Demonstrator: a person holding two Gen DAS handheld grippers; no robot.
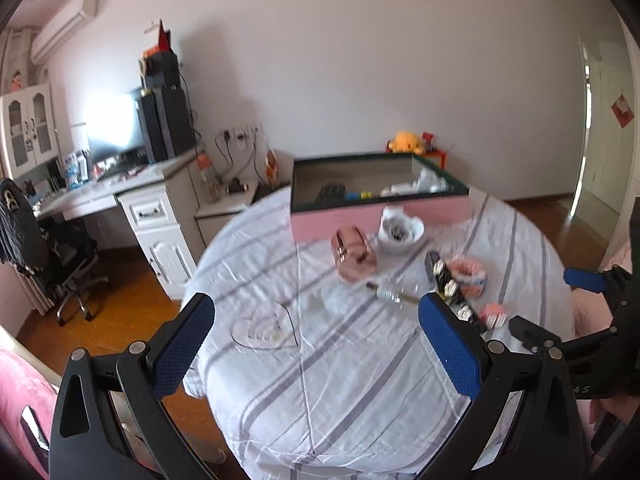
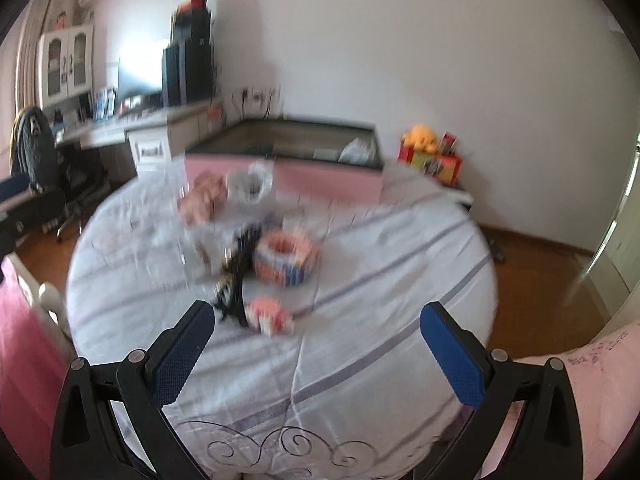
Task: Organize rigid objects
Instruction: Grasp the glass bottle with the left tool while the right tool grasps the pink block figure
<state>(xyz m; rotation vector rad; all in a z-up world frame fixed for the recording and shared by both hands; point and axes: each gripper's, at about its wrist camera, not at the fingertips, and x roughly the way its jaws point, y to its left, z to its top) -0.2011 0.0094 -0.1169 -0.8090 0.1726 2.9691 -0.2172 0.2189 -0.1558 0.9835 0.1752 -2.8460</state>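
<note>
Your storage box at the far edge of the striped bedspread already holds a few items, so you are partway. Still lying out near it: the rose-gold case, white bowl, tape roll and small pink piece. Your left gripper and right gripper both hover spread wide, holding nothing.

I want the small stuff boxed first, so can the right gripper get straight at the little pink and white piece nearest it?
Probably yes. The right gripper has its jaws wide open, and the little pink piece lies just ahead on the cloth, though a black strip touches its left side.
</note>
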